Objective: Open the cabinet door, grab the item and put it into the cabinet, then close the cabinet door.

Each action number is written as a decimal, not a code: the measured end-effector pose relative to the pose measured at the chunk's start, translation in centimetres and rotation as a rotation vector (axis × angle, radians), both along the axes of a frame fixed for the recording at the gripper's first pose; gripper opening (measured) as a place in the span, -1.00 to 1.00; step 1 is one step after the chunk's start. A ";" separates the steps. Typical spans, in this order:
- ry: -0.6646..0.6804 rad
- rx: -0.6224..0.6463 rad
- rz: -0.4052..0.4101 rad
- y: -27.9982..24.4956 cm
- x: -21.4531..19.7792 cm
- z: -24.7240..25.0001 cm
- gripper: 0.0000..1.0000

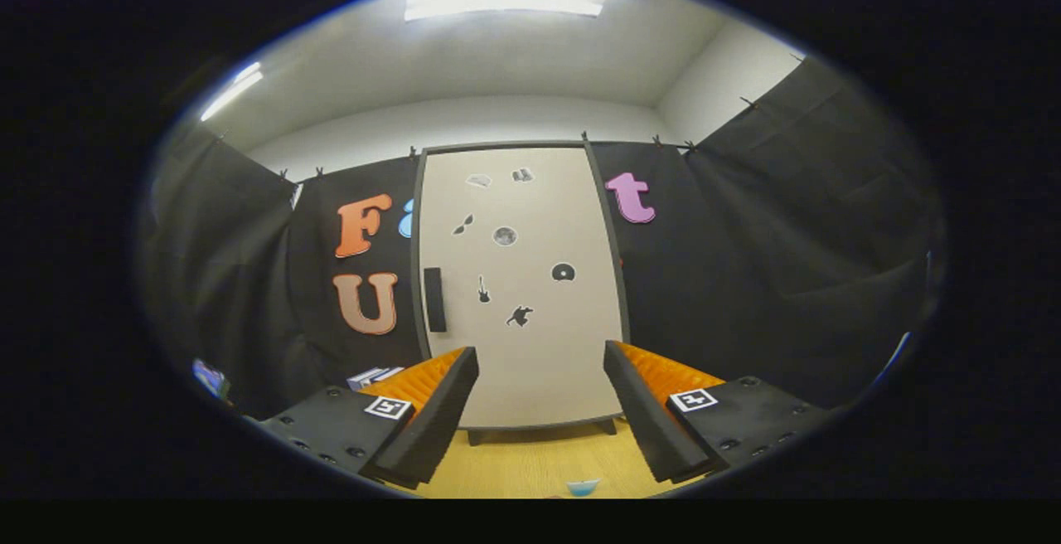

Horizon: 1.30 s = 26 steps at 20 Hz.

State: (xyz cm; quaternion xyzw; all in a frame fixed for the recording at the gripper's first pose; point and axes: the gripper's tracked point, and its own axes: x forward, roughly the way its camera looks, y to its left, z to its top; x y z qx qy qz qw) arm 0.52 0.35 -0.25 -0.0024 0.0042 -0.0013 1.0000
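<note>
A tall cabinet (518, 279) with a pale door and dark frame stands straight ahead on the wooden table, its door closed. A dark vertical handle (434, 299) sits near the door's left edge, and several small black stickers dot the door. My gripper (540, 366) is open, fingers spread wide with nothing between them, some way short of the door. A small light blue item (583, 487) lies on the table just below and between the fingers. A flat white and blue box (375, 376) lies left of the cabinet, partly hidden behind the left finger.
Black cloth walls (771, 279) close in both sides and the back behind the cabinet. The wooden tabletop (530, 465) stretches from the fingers to the cabinet's foot. A small bluish object (209, 378) shows far off on the left.
</note>
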 end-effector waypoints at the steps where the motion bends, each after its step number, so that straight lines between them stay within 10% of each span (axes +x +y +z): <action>1: 0.006 0.001 -0.006 -0.1 0.2 -0.1 0.95; 15: 0.020 0.022 0.042 2.8 2.9 0.4 0.94; 26: 0.110 0.052 0.210 12.3 15.2 0.5 0.95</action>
